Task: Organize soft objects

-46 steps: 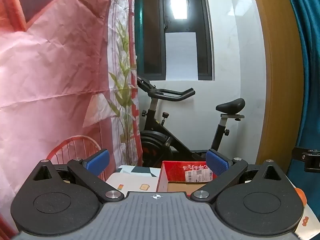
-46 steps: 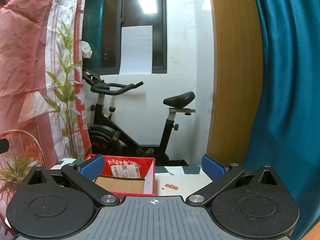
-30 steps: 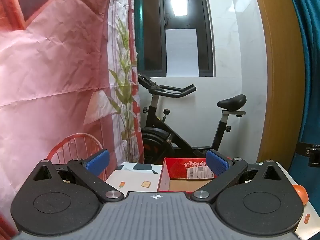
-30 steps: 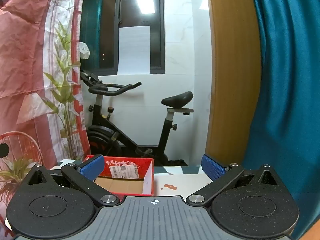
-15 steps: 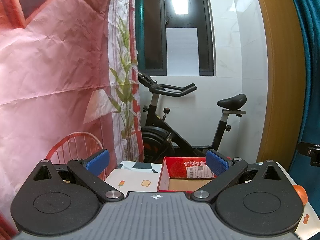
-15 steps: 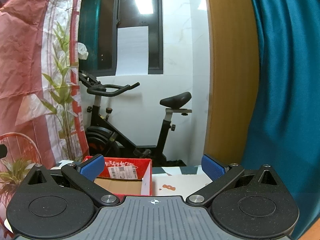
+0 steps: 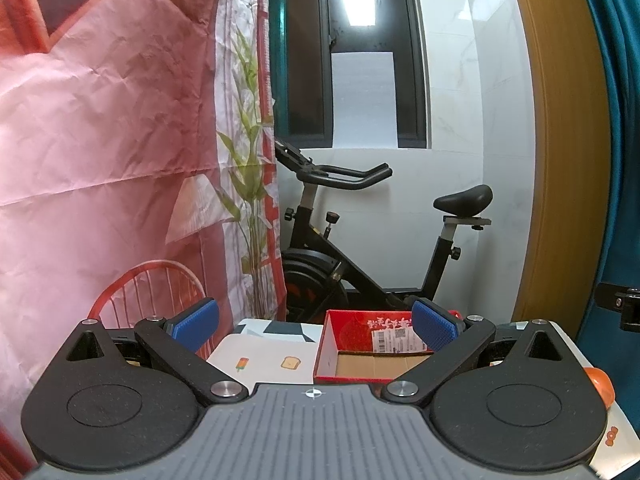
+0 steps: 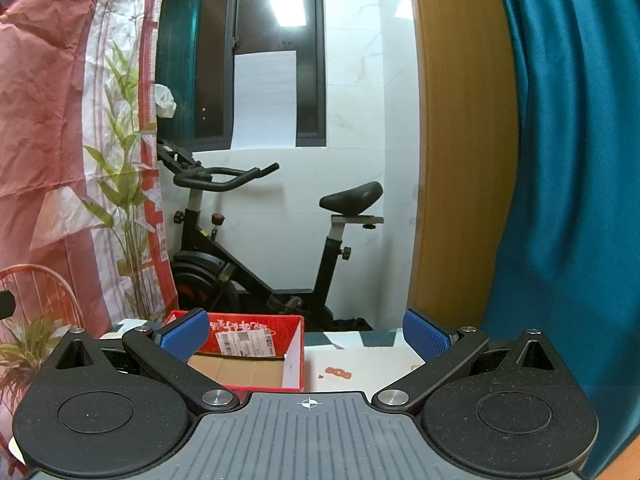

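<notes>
Left wrist view, L to R: a creased pink printed backdrop sheet (image 7: pixel 100 140) w/ a drawn red chair and bamboo stalks fills the left side. Next, a black exercise bike (image 7: pixel 360 240) stands against the white wall, under a dark window. A tan wooden door frame (image 7: pixel 560 160) and a teal curtain (image 7: pixel 616 120) close off the right edge.

Low in frame, the left gripper (image 7: pixel 314 322) is held level, its blue-padded tongs spread wide apart w/ nothing between them. Past them lies a white table top (image 7: pixel 264 354) printed w/ small food pictures. On it sits an open red cardboard box (image 7: pixel 328 344) w/ a brown floor and a white shipping label on its far inner wall; the box looks empty as far as can be seen, partly hidden by the right-hand pad. At the far right edge, near the gripper body, an orange rounded object (image 7: pixel 600 384) peeks out; can't tell what it is.

Right wrist view, L to R: same backdrop, bike, door frame, curtain. The right gripper (image 8: pixel 306 334) also has its tongs wide apart and empty. The red box sits left of centre, behind the left-hand pad, on the table. No soft item can be clearly made out in either view.
</notes>
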Motion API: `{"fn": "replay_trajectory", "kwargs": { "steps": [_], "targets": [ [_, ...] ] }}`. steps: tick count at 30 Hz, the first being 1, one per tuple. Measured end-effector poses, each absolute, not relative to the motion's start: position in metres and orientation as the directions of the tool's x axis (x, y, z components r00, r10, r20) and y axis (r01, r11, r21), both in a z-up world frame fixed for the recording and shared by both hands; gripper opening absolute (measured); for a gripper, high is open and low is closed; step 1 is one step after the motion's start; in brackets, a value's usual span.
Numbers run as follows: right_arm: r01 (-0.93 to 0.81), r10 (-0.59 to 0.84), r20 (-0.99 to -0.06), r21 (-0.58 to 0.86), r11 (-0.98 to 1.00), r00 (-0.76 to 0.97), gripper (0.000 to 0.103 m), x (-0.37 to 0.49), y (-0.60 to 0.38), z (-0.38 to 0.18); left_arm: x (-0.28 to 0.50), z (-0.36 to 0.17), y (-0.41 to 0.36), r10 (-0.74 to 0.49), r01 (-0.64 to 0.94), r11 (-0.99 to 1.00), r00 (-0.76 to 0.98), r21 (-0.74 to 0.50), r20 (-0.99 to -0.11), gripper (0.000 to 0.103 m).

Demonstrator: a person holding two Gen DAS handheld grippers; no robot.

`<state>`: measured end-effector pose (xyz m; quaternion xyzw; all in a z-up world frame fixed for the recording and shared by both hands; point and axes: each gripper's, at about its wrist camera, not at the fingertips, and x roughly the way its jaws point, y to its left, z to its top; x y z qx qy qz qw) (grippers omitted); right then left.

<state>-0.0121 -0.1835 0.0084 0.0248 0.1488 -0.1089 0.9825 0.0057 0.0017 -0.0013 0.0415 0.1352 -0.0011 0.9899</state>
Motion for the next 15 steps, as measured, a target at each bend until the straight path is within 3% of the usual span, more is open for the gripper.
{"fn": "replay_trajectory", "kwargs": {
  "steps": [15],
  "targets": [
    [0.225,-0.212,-0.311,0.007,0.974,0.926,0.103,-0.0107,-0.1817,0.006,0.006,-0.0043,0.0023,0.008,0.014,0.997,0.961,0.078,-0.276,0.103]
  ]
}}
